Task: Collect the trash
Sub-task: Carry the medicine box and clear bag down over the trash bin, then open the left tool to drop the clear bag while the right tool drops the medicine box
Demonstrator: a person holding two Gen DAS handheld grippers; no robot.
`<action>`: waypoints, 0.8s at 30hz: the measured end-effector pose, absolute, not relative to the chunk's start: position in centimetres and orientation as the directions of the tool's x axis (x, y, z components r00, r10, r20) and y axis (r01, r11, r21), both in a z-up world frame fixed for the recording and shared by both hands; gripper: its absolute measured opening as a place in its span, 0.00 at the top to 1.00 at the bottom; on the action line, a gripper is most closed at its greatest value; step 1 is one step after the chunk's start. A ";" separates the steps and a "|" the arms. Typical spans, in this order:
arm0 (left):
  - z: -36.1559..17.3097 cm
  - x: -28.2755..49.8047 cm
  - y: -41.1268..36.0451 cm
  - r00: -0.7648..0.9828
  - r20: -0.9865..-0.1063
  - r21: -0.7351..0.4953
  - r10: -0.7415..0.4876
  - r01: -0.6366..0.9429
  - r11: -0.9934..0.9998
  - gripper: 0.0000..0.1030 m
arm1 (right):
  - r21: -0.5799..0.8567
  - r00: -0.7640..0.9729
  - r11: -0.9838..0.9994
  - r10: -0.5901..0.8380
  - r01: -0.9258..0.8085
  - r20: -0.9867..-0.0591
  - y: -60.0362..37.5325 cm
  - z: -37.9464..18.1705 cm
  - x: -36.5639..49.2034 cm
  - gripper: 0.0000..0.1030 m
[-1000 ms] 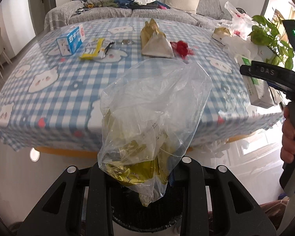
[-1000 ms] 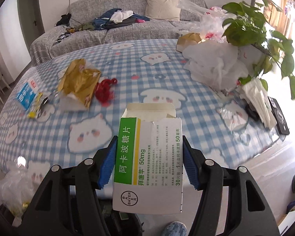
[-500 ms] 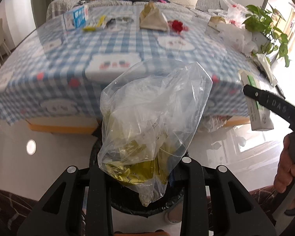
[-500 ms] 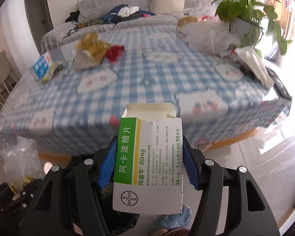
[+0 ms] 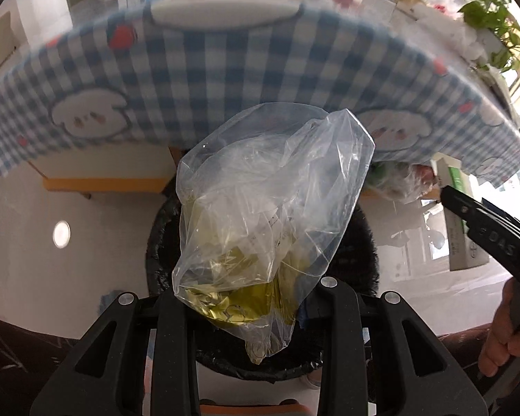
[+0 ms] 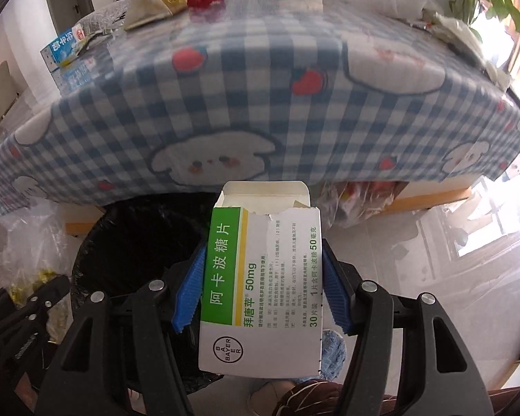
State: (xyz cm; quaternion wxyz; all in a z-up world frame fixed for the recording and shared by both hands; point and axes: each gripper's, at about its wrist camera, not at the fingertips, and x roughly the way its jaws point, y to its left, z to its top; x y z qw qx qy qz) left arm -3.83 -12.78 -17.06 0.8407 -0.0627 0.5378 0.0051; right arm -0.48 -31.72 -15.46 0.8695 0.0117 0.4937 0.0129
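We hold two pieces of trash above the black-lined bin that stands on the floor just under the table's edge. Our left gripper is clamped on a clear plastic bag with yellow foil wrappers in its bottom; the bag hangs right over the bin's dark mouth. Our right gripper has its blue pads pressed on both sides of a torn-open green and white Bayer medicine box, which sits at the bin's right rim, not yet squarely over the opening.

To drop well, we judge the box should go a little leftward before the pads part, or it could clip the rim and fall on the tile. The bag is light and floppy, so it should be lowered close to the mouth before release.

The blue checked tablecloth overhangs just behind the bin, so there is little room forward; open floor lies to the right, and the two grippers are near each other
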 end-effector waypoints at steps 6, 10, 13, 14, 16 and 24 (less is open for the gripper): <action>-19.3 -3.1 -13.3 0.393 -0.917 -0.102 -0.066 -0.071 0.992 0.72 | 0.017 0.488 1.000 0.021 -0.013 -0.873 -31.6 -17.4 -0.2 0.43; -19.8 -2.7 -13.8 0.393 -0.917 -0.102 -0.070 -0.060 0.993 0.72 | 0.008 0.476 1.000 0.015 -0.016 -0.879 -31.4 -18.1 0.0 0.43; -20.1 -2.3 -14.3 0.395 -0.916 -0.097 -0.069 -0.051 0.994 0.71 | 0.004 0.474 1.000 0.009 -0.012 -0.881 -31.4 -18.3 0.0 0.43; -20.1 -2.2 -14.4 0.398 -0.915 -0.096 -0.070 -0.046 0.994 0.71 | 0.003 0.472 1.000 0.007 -0.010 -0.882 -31.4 -18.4 0.0 0.43; -20.2 -2.0 -14.9 0.400 -0.914 -0.091 -0.066 -0.043 0.995 0.70 | 0.004 0.471 1.000 0.007 -0.006 -0.882 -31.5 -18.5 0.0 0.43; -20.9 -1.6 -15.1 0.384 -0.922 -0.085 -0.056 -0.058 0.995 0.53 | 0.009 0.470 1.000 0.007 0.004 -0.883 -31.8 -18.6 0.1 0.43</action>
